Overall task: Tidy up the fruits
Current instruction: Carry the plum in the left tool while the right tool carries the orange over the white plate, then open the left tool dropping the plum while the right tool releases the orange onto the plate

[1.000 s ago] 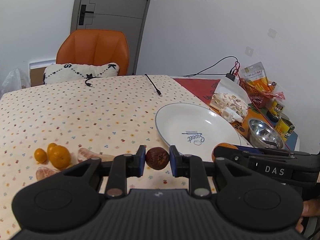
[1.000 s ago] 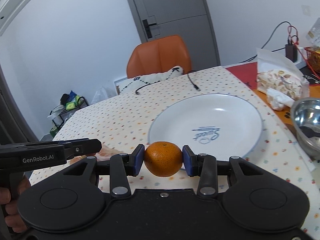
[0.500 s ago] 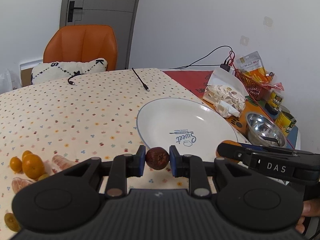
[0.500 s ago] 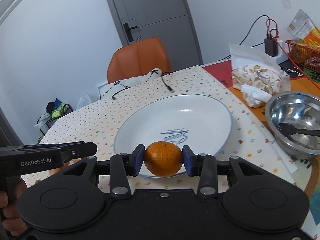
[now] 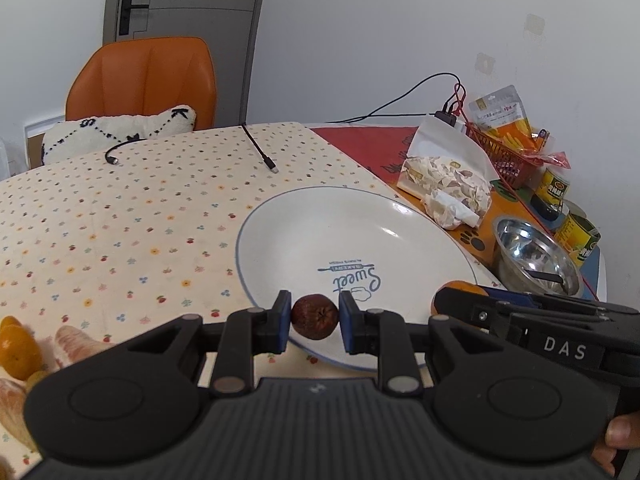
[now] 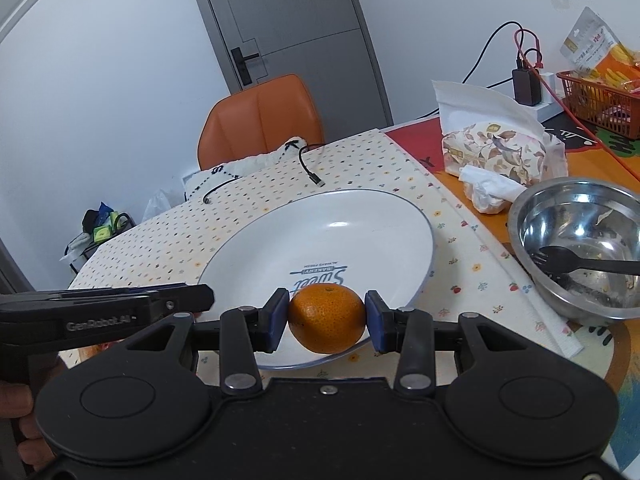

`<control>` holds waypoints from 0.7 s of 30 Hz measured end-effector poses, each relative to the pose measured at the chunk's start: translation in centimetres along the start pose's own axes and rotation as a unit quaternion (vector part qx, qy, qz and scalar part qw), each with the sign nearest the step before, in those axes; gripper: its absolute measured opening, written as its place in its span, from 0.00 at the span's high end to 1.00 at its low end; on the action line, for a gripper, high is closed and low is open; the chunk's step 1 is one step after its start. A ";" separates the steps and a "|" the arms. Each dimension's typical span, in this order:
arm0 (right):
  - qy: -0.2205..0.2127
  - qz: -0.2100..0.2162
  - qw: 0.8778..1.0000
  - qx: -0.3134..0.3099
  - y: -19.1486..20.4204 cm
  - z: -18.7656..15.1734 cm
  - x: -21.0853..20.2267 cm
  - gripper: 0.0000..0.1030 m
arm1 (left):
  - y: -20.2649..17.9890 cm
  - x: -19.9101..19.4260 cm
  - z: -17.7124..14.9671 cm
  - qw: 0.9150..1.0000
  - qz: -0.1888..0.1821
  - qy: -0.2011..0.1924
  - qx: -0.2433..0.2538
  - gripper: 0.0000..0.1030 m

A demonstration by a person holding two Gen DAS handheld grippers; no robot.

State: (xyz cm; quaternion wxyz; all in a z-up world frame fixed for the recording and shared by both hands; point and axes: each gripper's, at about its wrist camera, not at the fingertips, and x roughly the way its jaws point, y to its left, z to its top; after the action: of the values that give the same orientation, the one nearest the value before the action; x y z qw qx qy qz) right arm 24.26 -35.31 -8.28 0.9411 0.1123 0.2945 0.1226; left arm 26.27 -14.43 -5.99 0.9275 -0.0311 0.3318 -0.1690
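My left gripper (image 5: pixel 314 317) is shut on a small dark red wrinkled fruit (image 5: pixel 314 317) and holds it above the near rim of the large white plate (image 5: pixel 304 236). My right gripper (image 6: pixel 327 318) is shut on an orange mandarin (image 6: pixel 327 318) above the near rim of the same plate (image 6: pixel 360 216). In the left wrist view the right gripper comes in from the right, the mandarin (image 5: pixel 454 289) just showing. More mandarins (image 5: pixel 18 350) and peeled pale segments (image 5: pixel 78 345) lie on the dotted tablecloth at the far left.
A steel bowl (image 6: pixel 582 258) holding a black fork stands right of the plate. A tissue pack (image 6: pixel 496 152), crumpled tissue, red basket (image 6: pixel 600 100), cans (image 5: pixel 578 236) and charger cables lie at the right and back. An orange chair (image 5: pixel 140 80) stands behind the table.
Both grippers have moved forward and right with their fruit, closer to the plate, which now looms larger. The loose mandarins have slid to the left edge of the left wrist view.
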 end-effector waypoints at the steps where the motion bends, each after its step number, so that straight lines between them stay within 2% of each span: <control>1: 0.000 -0.001 1.000 0.000 -0.1 0.0 0.1 0.62 | -0.1 0.3 0.0 1.000 -0.001 0.002 0.001 0.77; 11: 0.002 -0.002 1.000 -0.002 -0.4 0.1 0.5 0.62 | -0.2 2.8 0.2 1.000 0.001 0.018 -0.008 0.77; 21: 0.006 -0.010 1.000 0.000 -0.3 0.2 1.4 0.62 | 0.6 1.4 0.4 1.000 0.011 0.010 -0.014 0.72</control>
State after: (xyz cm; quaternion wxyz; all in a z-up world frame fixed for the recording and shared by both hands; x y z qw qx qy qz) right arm 25.51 -35.25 -8.94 0.9403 0.1088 0.3018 0.1135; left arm 27.73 -14.33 -6.58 0.9256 -0.0390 0.3436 -0.1540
